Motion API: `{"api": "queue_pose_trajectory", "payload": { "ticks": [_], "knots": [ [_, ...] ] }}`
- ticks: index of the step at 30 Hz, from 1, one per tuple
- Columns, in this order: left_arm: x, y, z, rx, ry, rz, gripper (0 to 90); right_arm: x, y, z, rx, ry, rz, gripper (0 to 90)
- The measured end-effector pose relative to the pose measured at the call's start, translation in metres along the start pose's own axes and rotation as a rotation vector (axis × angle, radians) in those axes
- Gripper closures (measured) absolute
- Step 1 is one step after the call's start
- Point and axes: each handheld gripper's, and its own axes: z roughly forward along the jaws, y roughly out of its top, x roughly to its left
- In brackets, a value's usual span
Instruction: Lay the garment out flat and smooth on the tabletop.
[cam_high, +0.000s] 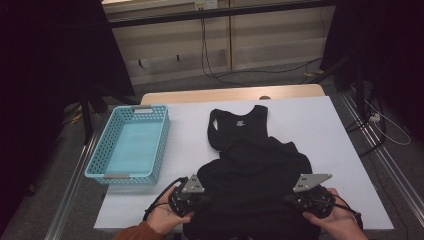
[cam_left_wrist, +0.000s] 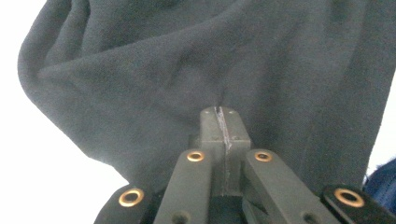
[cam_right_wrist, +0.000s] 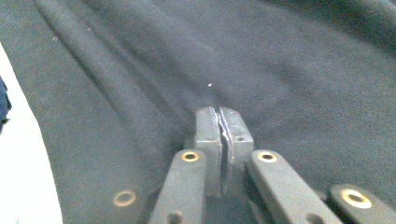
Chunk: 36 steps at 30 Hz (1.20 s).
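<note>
Here, the left gripper (cam_high: 191, 196) and right gripper (cam_high: 311, 194) are each pinching the black top's (cam_high: 250, 165) near hem, jaws closed on cloth, the neck lying straight ahead.

Your black tank top (cam_high: 252, 165) is soft, matt knit cloth with a faintly fuzzy nap. Your tongs (cam_left_wrist: 219, 122) are matt black plastic with brass-coloured rivets. The turquoise basket (cam_high: 97, 157) is smooth perforated plastic; the tabletop (cam_high: 320, 130) looks matt white.
</note>
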Motion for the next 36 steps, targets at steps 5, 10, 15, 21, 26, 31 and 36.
{"api": "queue_pose_trajectory", "payload": {
  "ticks": [5, 10, 15, 21, 26, 31, 36],
  "knots": [
    [-0.010, -0.009, -0.008, 0.001, -0.038, -0.013, 90.0, 0.004, -0.003, -0.003, 0.001, 0.024, -0.036, 90.0],
    [-0.016, -0.014, -0.014, 0.001, -0.055, -0.007, 90.0, 0.013, -0.008, -0.007, 0.004, 0.050, -0.071, 90.0],
    [-0.018, -0.019, -0.024, -0.035, -0.061, -0.036, 90.0, 0.019, -0.015, -0.014, 0.004, 0.090, -0.075, 82.1],
    [-0.009, -0.017, -0.028, -0.089, -0.076, -0.075, 86.1, 0.018, -0.013, -0.019, -0.054, 0.071, -0.046, 57.3],
    [-0.002, -0.003, -0.024, -0.097, -0.027, -0.072, 72.8, 0.013, 0.002, -0.010, -0.082, 0.061, -0.035, 48.7],
    [0.014, 0.008, -0.002, -0.030, 0.034, -0.042, 64.0, 0.013, 0.021, 0.010, -0.066, 0.086, -0.068, 45.2],
    [0.024, 0.015, 0.012, -0.019, 0.045, -0.008, 60.4, 0.012, 0.036, 0.032, -0.035, 0.081, -0.089, 45.7]
  ]
}}
